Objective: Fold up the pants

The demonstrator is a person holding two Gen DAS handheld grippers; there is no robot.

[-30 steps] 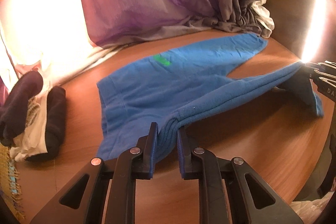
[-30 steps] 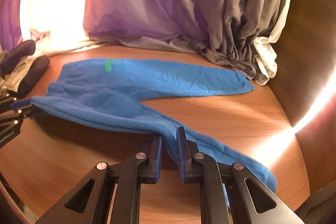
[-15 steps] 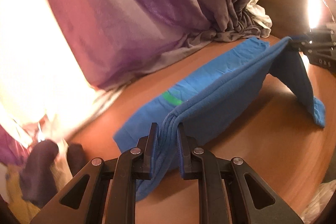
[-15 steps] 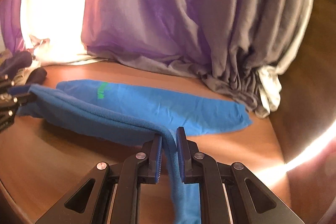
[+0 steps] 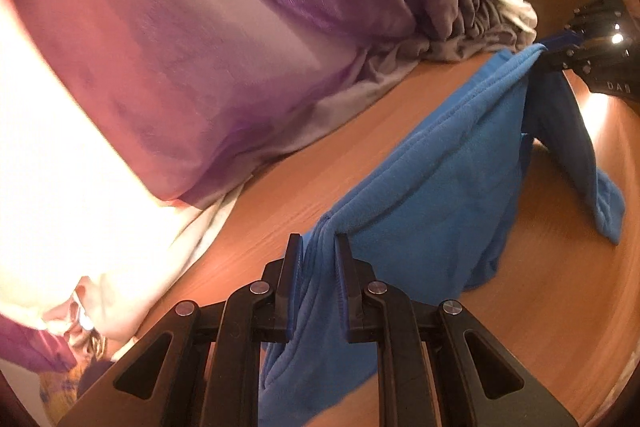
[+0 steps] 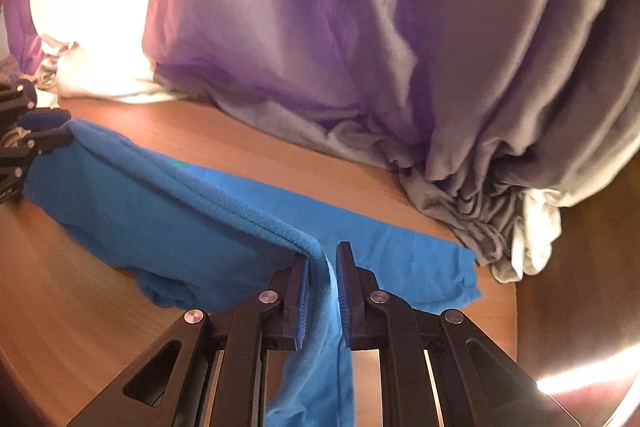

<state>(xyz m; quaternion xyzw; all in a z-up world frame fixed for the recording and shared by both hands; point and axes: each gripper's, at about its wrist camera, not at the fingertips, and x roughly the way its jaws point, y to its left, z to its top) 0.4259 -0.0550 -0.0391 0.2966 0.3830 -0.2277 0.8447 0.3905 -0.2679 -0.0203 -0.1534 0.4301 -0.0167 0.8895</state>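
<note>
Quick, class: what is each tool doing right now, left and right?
Left tool: closed on the blue pants, gripping a bunched edge.
Right tool: closed on the blue pants, holding one leg up off the table.

Pants [image 6: 168, 227] hang between left gripper [image 5: 318, 283] and right gripper [image 6: 322, 291] above the table [image 6: 72, 299], one leg flat on it, curtain [image 6: 360, 47] bunched behind.

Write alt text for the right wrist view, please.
The right hand-held gripper is shut on a fold of blue fleece pants, lifted above a round wooden table; the left hand-held gripper holds the other end. One leg lies flat before purple-grey curtains.
</note>
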